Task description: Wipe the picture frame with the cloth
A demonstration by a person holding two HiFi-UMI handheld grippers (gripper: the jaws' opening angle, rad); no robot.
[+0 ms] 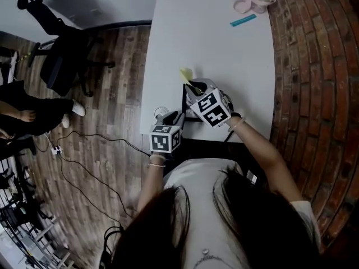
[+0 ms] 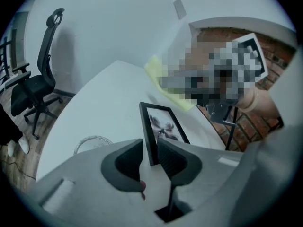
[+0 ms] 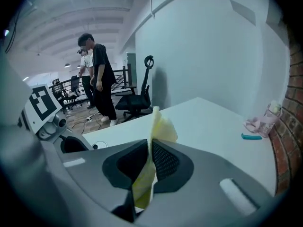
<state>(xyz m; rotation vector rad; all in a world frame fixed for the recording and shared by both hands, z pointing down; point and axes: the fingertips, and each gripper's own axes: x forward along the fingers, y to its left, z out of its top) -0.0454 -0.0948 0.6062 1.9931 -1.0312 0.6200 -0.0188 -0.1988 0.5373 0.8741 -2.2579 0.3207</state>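
Noted picture frame at near edge of white table, stood on edge, picture side facing right. Found its near black border nipped between the pads of left gripper, jaws only as wide as that border, seemingly pressing both faces. Found right gripper clamped tight on yellow cloth, with a loose flap standing past the tips, hanging just beyond the frame's far end; no contact visible yet.

Judged step: first pass over the picture side.
- Keep the left pinch firm and steady.
- Lead with the loose flap, never the hard jaw tips.
- Lay flap flat on the picture side, then draw far to near.
- Press lightly; probably enough force to twist the frame out of so narrow a hold.
- Finish along the black border.
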